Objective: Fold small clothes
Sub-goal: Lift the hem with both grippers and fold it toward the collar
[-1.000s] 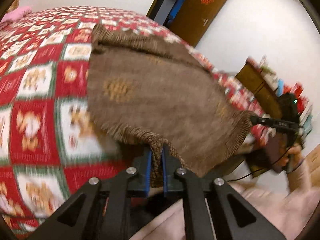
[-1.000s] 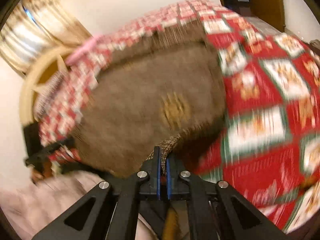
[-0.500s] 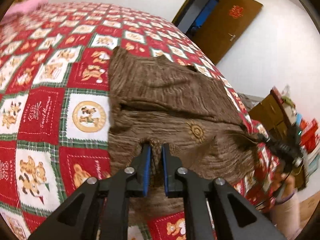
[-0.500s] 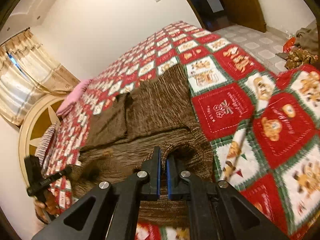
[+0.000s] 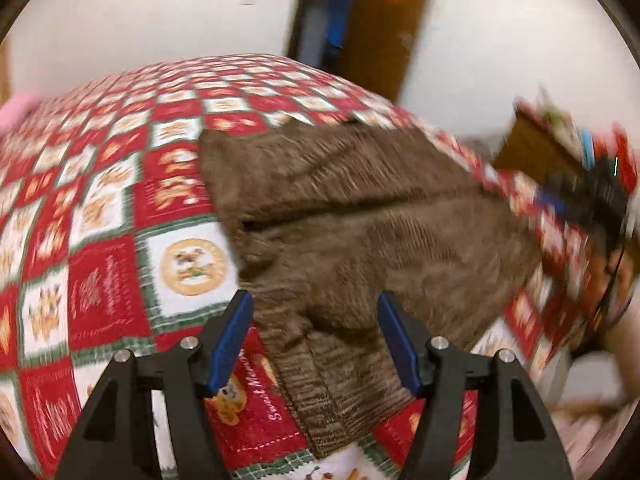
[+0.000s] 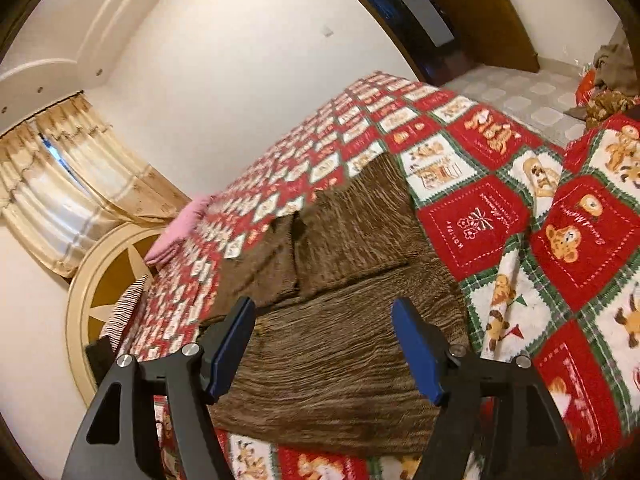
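A brown knit sweater (image 5: pixel 372 232) lies spread on the red, white and green patchwork bedspread (image 5: pixel 108 292), its near part folded over the far part. In the left wrist view my left gripper (image 5: pixel 314 336) hangs over the sweater's near ribbed corner. Its jaws are opening, and the blue pads stand apart from the cloth lying below them. In the right wrist view the same sweater (image 6: pixel 344 320) lies ahead of my right gripper (image 6: pixel 324 344). Its jaws are opening too, over the near fold, pressing on nothing.
A pink pillow (image 6: pixel 180 232) and a round cream headboard (image 6: pixel 96 292) stand at the bed's far left. A dark doorway and brown door (image 6: pixel 480 8) lie beyond the bed. Clothes (image 6: pixel 608 88) are piled on the tiled floor at right. A person's hand (image 5: pixel 616 280) shows at right.
Both grippers carried the sweater's edge forward over the bed, laid it down, then let go: the jaws went from shut on the knit to wide apart.
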Demonstrator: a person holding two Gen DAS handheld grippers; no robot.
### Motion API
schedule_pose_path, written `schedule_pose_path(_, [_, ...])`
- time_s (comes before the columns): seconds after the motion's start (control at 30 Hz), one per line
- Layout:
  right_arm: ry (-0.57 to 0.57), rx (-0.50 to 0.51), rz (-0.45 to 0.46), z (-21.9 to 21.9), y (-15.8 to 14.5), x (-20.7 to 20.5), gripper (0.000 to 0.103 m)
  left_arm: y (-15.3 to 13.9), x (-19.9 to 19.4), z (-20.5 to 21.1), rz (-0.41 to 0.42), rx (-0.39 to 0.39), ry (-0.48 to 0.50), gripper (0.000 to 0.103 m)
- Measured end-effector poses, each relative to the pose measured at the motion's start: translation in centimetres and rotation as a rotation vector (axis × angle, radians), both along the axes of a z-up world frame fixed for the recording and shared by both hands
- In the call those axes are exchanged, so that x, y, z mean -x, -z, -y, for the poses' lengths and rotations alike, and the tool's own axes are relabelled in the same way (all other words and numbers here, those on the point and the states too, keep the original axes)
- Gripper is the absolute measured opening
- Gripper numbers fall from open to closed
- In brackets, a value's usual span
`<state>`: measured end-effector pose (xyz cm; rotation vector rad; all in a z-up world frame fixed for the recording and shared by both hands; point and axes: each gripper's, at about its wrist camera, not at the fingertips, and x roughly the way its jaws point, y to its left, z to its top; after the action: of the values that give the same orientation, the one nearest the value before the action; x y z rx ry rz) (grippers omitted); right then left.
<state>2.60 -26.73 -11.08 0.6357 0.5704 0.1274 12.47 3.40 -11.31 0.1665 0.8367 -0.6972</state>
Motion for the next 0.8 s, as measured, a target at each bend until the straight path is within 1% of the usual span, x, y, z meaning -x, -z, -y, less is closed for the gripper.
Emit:
schedule_pose_path(0.03, [0.0, 0.005, 0.009, -0.1, -0.2, 0.4, 0.072, 0.4, 0.4, 0.6, 0.024, -0.045, 0.037, 0.067])
schedule_pose_path(0.1, [0.013, 0.024, 0.023, -0.2, -0.6, 1.4, 0.072, 1.1, 0.8, 1.4, 0.04, -0.107, 0.099, 0.068])
schedule_pose_path(0.2, [0.021, 0.024, 0.0, 0.1, -0.5, 2.3, 0.072, 1.7, 1.1, 2.0, 0.033, -0.159, 0.19, 0.072])
schedule_pose_path(0.27, [0.033, 0.032, -0.017, 0.3, -0.3, 2.5, 0.072, 1.9, 0.7, 2.9, 0.066, -0.198, 0.231, 0.072])
schedule_pose_path(0.33, [0.043, 0.045, -0.026, 0.4, -0.1, 2.5, 0.072, 2.1, -0.1, 3.7, 0.073, -0.198, 0.243, 0.072])
schedule_pose_path(0.37, [0.047, 0.045, -0.029, 0.5, 0.0, 2.5, 0.072, 2.2, -0.6, 3.8, 0.068, -0.184, 0.238, 0.071])
schedule_pose_path(0.4, [0.052, 0.034, -0.03, 0.6, 0.2, 2.5, 0.072, 2.2, -1.5, 3.7, 0.038, -0.144, 0.227, 0.061])
schedule_pose_path(0.43, [0.055, 0.021, -0.028, 0.8, 0.2, 2.6, 0.072, 2.3, -2.2, 3.4, -0.01, -0.095, 0.223, 0.039])
schedule_pose_path(0.47, [0.06, 0.013, -0.025, 0.9, 0.3, 2.6, 0.072, 2.4, -2.8, 3.0, -0.06, -0.041, 0.21, 0.033])
schedule_pose_path(0.5, [0.065, 0.006, -0.021, 1.0, 0.3, 2.8, 0.072, 2.5, -3.7, 2.1, -0.11, 0.038, 0.177, 0.03])
schedule_pose_path(0.53, [0.071, 0.002, -0.014, 1.2, 0.3, 2.9, 0.072, 2.6, -4.2, 1.4, -0.15, 0.1, 0.151, 0.028])
schedule_pose_path(0.6, [0.084, -0.001, -0.013, 1.5, 0.3, 3.0, 0.072, 3.3, -5.2, -0.2, -0.245, 0.226, 0.088, 0.026])
schedule_pose_path(0.67, [0.09, -0.007, -0.023, 1.8, 0.7, 2.8, 0.072, 3.8, -5.2, -0.8, -0.275, 0.275, 0.073, 0.026])
schedule_pose_path(0.7, [0.091, -0.007, -0.034, 1.9, 0.9, 2.7, 0.072, 3.8, -5.0, -0.7, -0.267, 0.271, 0.072, 0.026])
schedule_pose_path(0.73, [0.093, -0.001, -0.042, 1.9, 1.1, 2.6, 0.072, 3.6, -4.5, -0.5, -0.243, 0.254, 0.071, 0.032])
schedule_pose_path(0.77, [0.098, 0.014, -0.049, 1.9, 1.2, 2.6, 0.072, 3.6, -4.3, -0.2, -0.231, 0.243, 0.074, 0.035])
schedule_pose_path(0.8, [0.106, 0.055, -0.057, 1.7, 1.1, 2.6, 0.072, 3.5, -4.1, 0.0, -0.231, 0.245, 0.077, 0.045])
